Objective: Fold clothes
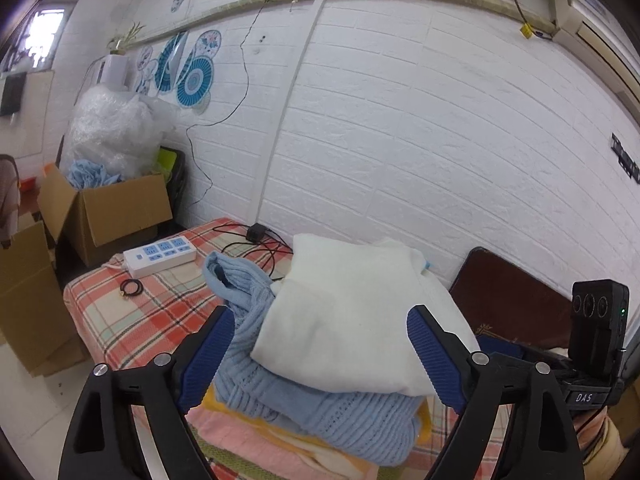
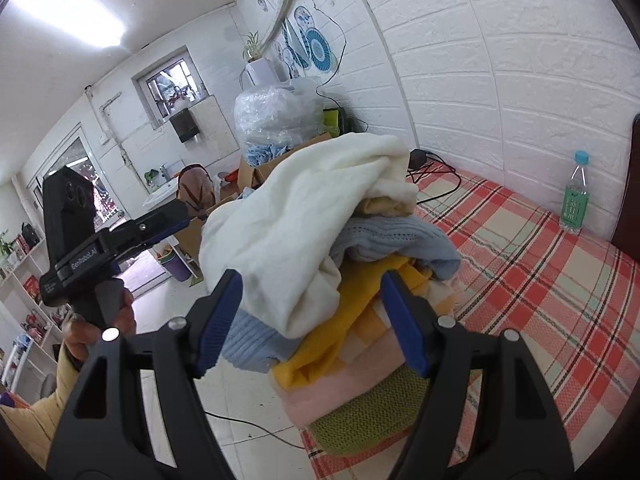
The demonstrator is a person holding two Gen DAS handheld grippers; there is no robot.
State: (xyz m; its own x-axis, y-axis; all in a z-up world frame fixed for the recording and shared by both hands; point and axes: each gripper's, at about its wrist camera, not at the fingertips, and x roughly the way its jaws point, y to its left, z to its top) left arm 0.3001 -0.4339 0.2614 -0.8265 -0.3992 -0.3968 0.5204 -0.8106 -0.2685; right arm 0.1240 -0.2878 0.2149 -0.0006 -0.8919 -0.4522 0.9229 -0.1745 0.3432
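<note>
A stack of clothes sits at the near edge of the plaid bed [image 1: 132, 312]. On top lies a folded white garment [image 1: 352, 312], under it a light blue knit sweater [image 1: 320, 408], then yellow [image 2: 320, 344], pink [image 2: 344, 392] and green [image 2: 376, 424] pieces. My left gripper [image 1: 320, 360] is open, its fingers on either side of the white garment, holding nothing. My right gripper [image 2: 312, 320] is open in front of the stack's side, beside the white garment [image 2: 304, 216] and blue sweater [image 2: 396, 240]. The left gripper also shows in the right wrist view [image 2: 160, 220].
A white power strip [image 1: 160, 256], a black adapter with cables [image 1: 256, 234] and hair ties [image 1: 132, 289] lie on the bed. Cardboard boxes [image 1: 116, 208] stand beyond its end. A water bottle [image 2: 576, 196] stands by the wall. A dark headboard [image 1: 512, 300] is at right.
</note>
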